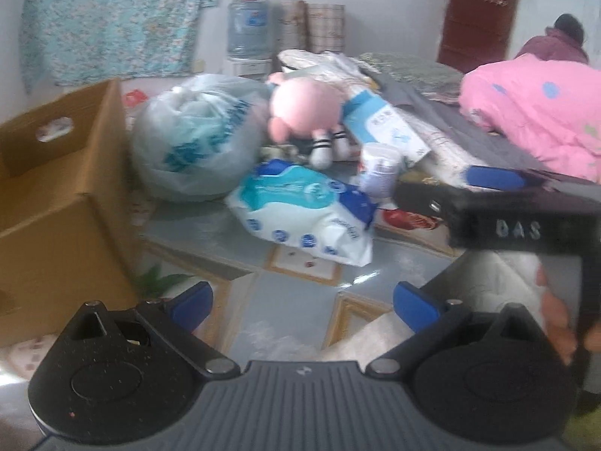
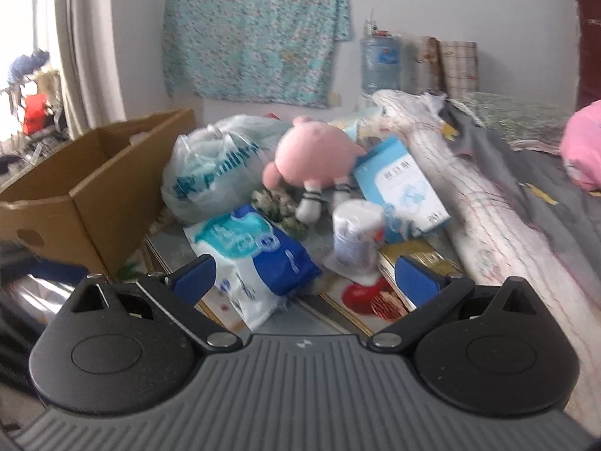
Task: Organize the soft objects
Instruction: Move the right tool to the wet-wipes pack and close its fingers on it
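A pink plush toy (image 1: 304,109) (image 2: 315,154) lies on the table among soft packs. A blue and white wipes pack (image 1: 304,210) (image 2: 251,259) lies in front of it. A tied plastic bag (image 1: 195,139) (image 2: 214,169) sits to the left, a white roll (image 1: 379,167) (image 2: 357,236) and a light blue tissue pack (image 1: 387,127) (image 2: 405,188) to the right. My left gripper (image 1: 304,306) is open and empty, short of the wipes pack. My right gripper (image 2: 306,276) is open and empty, just before the wipes pack and roll; it also shows in the left wrist view (image 1: 496,176).
An open cardboard box (image 1: 56,195) (image 2: 86,188) stands at the left. A rolled quilt (image 2: 469,195) and pink bedding (image 1: 537,109) lie at the right. A water jug (image 2: 379,64) and hanging floral cloth (image 2: 255,30) are at the back wall. A person (image 1: 563,41) sits far right.
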The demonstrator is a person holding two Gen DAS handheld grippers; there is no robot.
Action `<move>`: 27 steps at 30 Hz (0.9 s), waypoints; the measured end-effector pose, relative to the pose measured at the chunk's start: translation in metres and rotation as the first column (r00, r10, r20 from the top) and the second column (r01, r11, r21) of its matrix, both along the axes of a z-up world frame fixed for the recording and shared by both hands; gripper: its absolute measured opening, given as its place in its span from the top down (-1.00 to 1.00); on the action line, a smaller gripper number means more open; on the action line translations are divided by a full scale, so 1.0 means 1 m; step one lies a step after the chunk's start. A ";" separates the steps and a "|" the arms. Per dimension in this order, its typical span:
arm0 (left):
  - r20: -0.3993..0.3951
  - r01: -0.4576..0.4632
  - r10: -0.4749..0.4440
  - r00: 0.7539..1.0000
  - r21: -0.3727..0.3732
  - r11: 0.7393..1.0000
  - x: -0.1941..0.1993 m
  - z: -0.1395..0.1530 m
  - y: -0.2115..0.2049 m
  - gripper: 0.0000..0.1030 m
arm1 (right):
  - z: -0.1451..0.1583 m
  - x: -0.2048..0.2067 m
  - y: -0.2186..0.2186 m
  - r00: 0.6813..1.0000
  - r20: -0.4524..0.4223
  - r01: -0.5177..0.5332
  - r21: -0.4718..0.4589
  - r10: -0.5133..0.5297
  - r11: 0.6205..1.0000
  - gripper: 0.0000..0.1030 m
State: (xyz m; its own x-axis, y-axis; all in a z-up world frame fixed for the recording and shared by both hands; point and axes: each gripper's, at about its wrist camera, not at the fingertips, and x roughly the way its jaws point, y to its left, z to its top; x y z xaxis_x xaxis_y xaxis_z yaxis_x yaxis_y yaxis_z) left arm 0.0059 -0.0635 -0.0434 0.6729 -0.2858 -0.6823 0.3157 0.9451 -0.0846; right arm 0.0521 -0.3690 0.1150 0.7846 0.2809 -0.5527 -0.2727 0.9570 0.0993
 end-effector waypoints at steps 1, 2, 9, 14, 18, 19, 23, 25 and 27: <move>0.003 0.007 -0.007 1.000 -0.006 1.000 0.002 -0.003 -0.002 -0.99 | 0.000 0.006 0.000 1.000 0.000 -0.015 0.021 0.015 1.000 -0.98; 0.013 0.018 -0.018 1.000 -0.001 1.000 0.004 -0.006 -0.006 -0.99 | -0.001 0.012 0.000 0.999 0.002 -0.034 0.046 0.034 0.998 -0.98; 0.046 0.048 -0.046 0.998 -0.039 0.998 0.024 -0.022 -0.017 -0.96 | -0.021 0.063 0.016 0.990 -0.076 -0.109 0.123 0.119 0.986 -0.93; -0.021 0.043 -0.046 0.999 -0.109 0.993 0.045 -0.027 -0.017 -0.86 | -0.039 0.089 0.022 0.985 -0.120 -0.109 0.127 0.124 0.986 -0.77; -0.055 0.046 -0.052 0.997 -0.110 0.993 0.059 -0.032 -0.020 -0.74 | -0.054 0.101 0.017 0.975 -0.184 -0.095 0.160 0.124 0.983 -0.66; -0.066 0.045 -0.053 0.996 -0.118 0.992 0.062 -0.033 -0.020 -0.72 | -0.058 0.102 0.015 0.970 -0.206 -0.095 0.185 0.133 0.978 -0.62; -0.103 0.049 -0.065 0.993 -0.150 0.987 0.070 -0.038 -0.019 -0.70 | -0.064 0.099 0.006 0.953 -0.254 -0.092 0.271 0.163 0.958 -0.60; -0.114 0.059 -0.078 0.990 -0.160 0.985 0.072 -0.039 -0.019 -0.70 | -0.064 0.094 0.005 0.949 -0.261 -0.095 0.290 0.175 0.952 -0.60; -0.122 0.066 -0.086 0.989 -0.159 0.985 0.073 -0.040 -0.019 -0.70 | -0.065 0.089 0.001 0.939 -0.281 -0.100 0.327 0.198 0.940 -0.60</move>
State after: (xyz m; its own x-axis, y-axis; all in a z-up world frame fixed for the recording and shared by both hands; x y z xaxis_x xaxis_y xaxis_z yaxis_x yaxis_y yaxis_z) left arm 0.0790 -0.0829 -0.0830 0.5553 -0.4413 -0.7049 0.3635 0.8911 -0.2716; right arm 0.1407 -0.3682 0.0498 0.5272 0.5733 -0.6272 -0.3195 0.8177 0.4789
